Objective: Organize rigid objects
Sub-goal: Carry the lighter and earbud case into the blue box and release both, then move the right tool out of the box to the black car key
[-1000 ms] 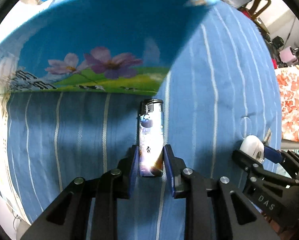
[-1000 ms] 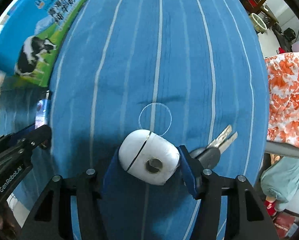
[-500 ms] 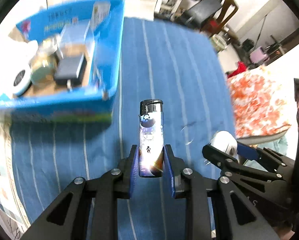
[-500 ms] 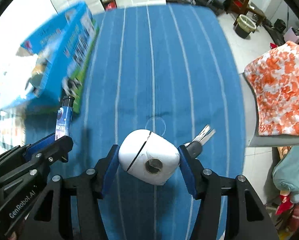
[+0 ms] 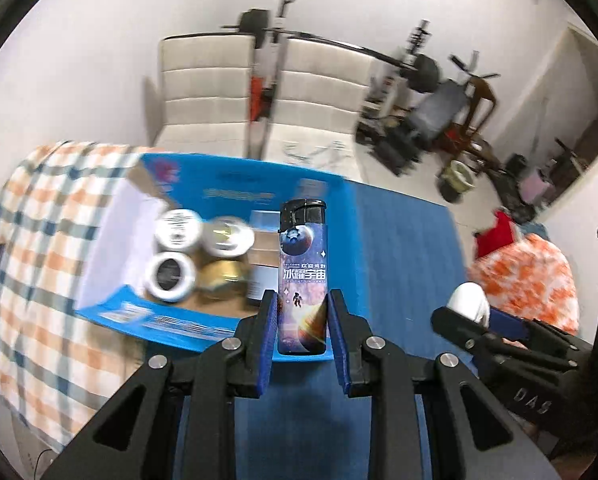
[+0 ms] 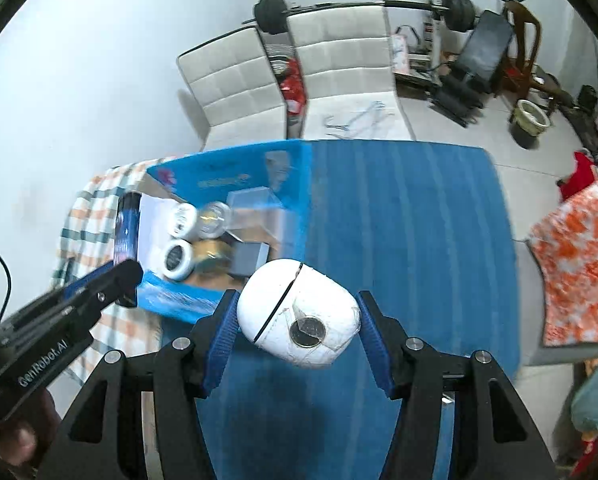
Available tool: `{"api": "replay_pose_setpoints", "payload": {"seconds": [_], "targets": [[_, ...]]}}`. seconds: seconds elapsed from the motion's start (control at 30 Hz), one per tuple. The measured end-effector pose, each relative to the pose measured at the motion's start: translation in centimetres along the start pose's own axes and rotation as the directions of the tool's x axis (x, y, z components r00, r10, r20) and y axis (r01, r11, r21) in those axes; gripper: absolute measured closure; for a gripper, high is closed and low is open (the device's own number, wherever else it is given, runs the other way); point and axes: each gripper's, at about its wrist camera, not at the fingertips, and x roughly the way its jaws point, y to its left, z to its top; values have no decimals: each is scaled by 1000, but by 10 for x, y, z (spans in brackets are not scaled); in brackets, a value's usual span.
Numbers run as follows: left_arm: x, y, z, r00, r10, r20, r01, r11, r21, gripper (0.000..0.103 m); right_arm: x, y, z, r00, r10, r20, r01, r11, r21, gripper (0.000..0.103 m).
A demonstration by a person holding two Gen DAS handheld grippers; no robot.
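Lighter [image 5: 302,280] upright, clamped in left claw [image 5: 302,332], long axis along fingers. Blue box [image 5: 187,326] just ahead, slightly left. Right claw [image 6: 297,320] grips white egg-shaped case [image 6: 299,312], box ahead-left; left claw nearer.

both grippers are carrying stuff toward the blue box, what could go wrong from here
The blue box already holds several round tins, so the lighter may land on them. The left gripper pinches only its lower end, so it could swing. The right gripper clamps a rounded white case that might slip.
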Motion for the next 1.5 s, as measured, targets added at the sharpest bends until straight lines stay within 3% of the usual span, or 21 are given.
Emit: {"api": "replay_pose_setpoints", "payload": {"seconds": [0.2, 0.47, 0.8, 0.93, 1.0, 1.17, 1.23, 1.5], "targets": [[69, 73, 6, 988, 27, -154, -42, 995, -93, 81, 93, 45, 11, 991, 77, -114, -73, 997, 37, 42], [145, 101, 7, 945, 8, -326, -37, 996, -83, 81, 210, 48, 0, 953, 58, -299, -32, 995, 90, 42], [167, 96, 4, 919, 38, -392, -48, 999, -17, 80, 253, 57, -12, 937, -16, -349, 30, 999, 37, 42], [168, 91, 6, 904, 82, -420, -83, 996, 18, 80, 261, 64, -17, 929, -46, -367, 53, 999, 7, 41], [164, 90, 8, 907, 95, -410, -94, 995, 23, 71, 260, 66, -18, 927, -68, -369, 71, 997, -6, 41], [135, 96, 19, 937, 112, -331, -116, 993, 8, 19, 238, 71, -18, 947, -111, -303, 109, 994, -22, 25], [121, 101, 22, 946, 108, -307, -116, 993, -9, 5, 222, 72, -16, 958, -106, -268, 105, 994, -20, 19], [56, 91, 26, 965, 182, -191, -183, 983, 11, 2, 157, 83, -19, 977, -138, -161, 128, 989, -67, 17]]}}
